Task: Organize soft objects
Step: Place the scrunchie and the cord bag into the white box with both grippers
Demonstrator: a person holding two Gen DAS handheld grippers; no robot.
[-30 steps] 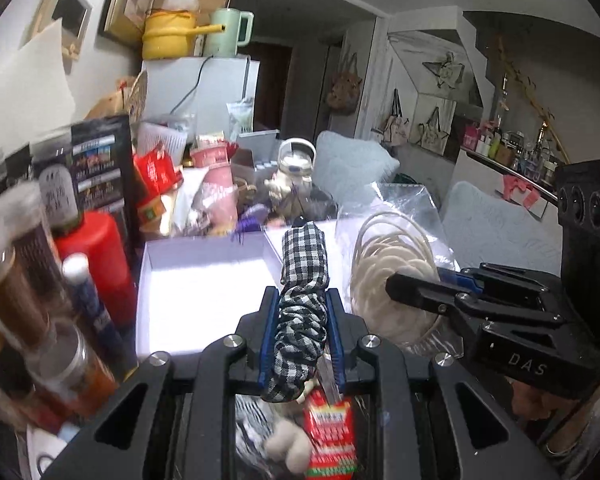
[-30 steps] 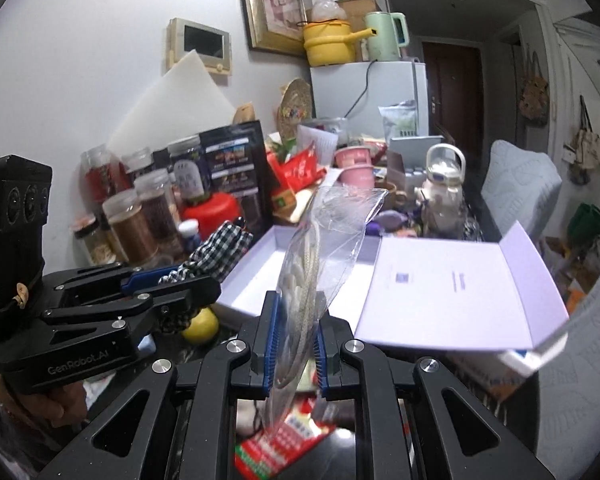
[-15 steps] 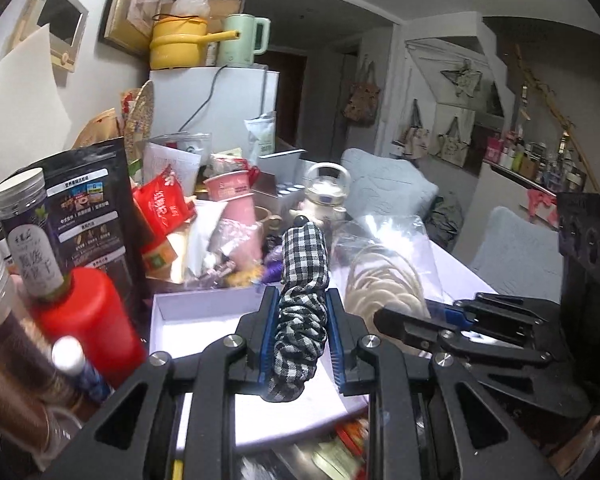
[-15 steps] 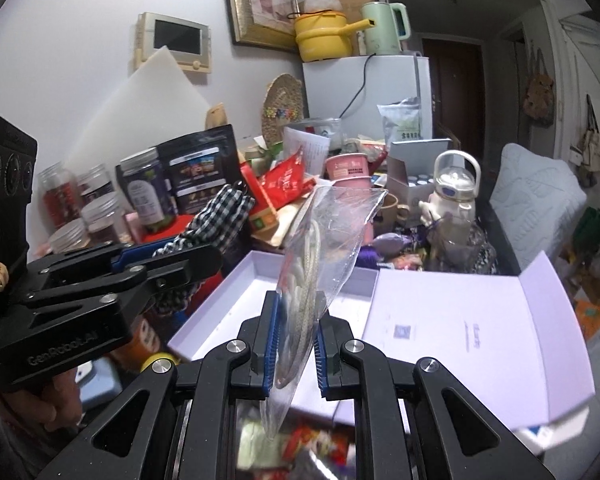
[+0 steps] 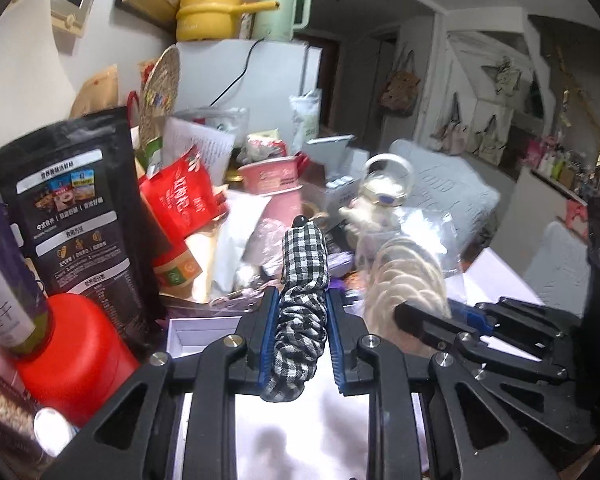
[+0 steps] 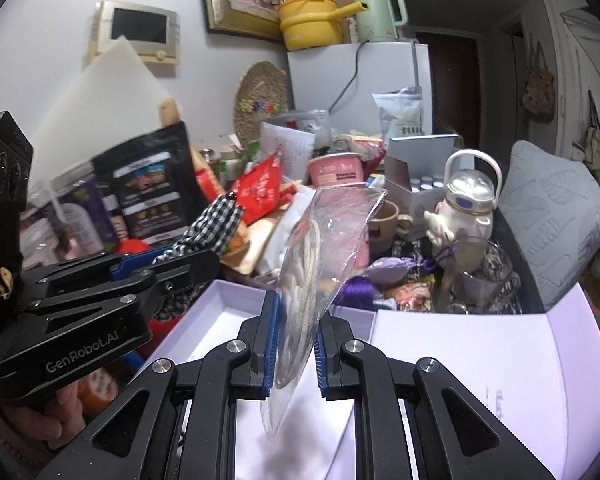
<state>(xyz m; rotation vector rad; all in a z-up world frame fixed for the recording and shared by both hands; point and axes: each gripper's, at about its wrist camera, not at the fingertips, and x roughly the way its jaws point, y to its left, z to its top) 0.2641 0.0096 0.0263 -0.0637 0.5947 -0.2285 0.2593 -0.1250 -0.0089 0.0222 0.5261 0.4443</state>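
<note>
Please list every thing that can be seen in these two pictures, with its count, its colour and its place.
checked fabric roll: 1, black and white, between the left gripper's fingers
clear bag of cord: 1, transparent with cream cord, between the right gripper's fingers
open box: 1, white, below both grippers
black pouch: 1, left
red packet: 1, beside the pouch
red jar: 1, lower left
teapot: 1, white, right
yellow pot: 1, on the fridge
green kettle: 1, beside the pot
left gripper: 1, black
right gripper: 1, black

One checked scrunchie (image 5: 302, 304), one bagged rope coil (image 6: 306, 276), one white box (image 6: 460, 364), two grippers (image 5: 300, 344) (image 6: 294, 344)
</note>
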